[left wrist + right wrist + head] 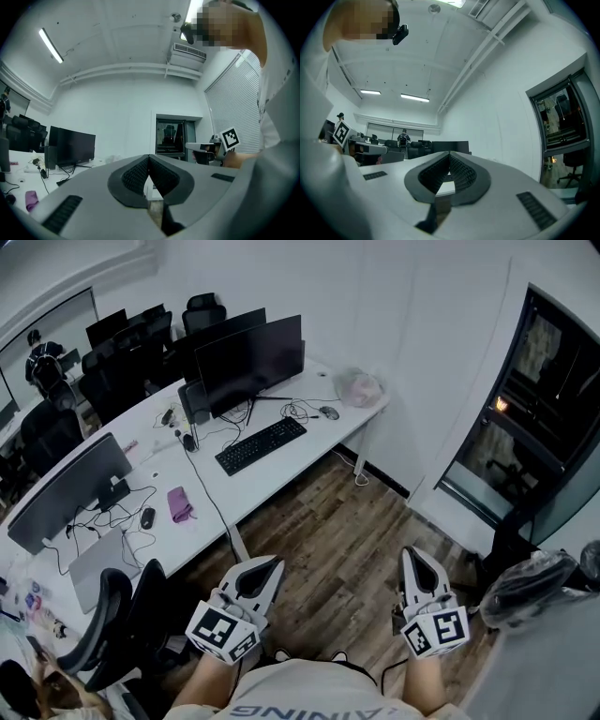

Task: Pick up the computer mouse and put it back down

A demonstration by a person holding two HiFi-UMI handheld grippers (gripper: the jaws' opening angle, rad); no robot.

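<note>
A dark computer mouse [328,412] lies on the white desk [281,460], right of the black keyboard [261,445]. A second black mouse [147,517] sits further left beside a purple cloth [179,504]. My left gripper [272,564] and right gripper [412,555] are held level over the wooden floor, well short of the desk and far from both mice. In the left gripper view the left gripper's [149,157] tips meet with nothing between them. The right gripper view shows the same for the right gripper [450,154].
Two dark monitors [248,360] stand behind the keyboard, and a third monitor [67,491] stands at the left. A black office chair [112,615] is at the lower left. A dark glass door [525,418] is on the right. Loose cables cross the desk.
</note>
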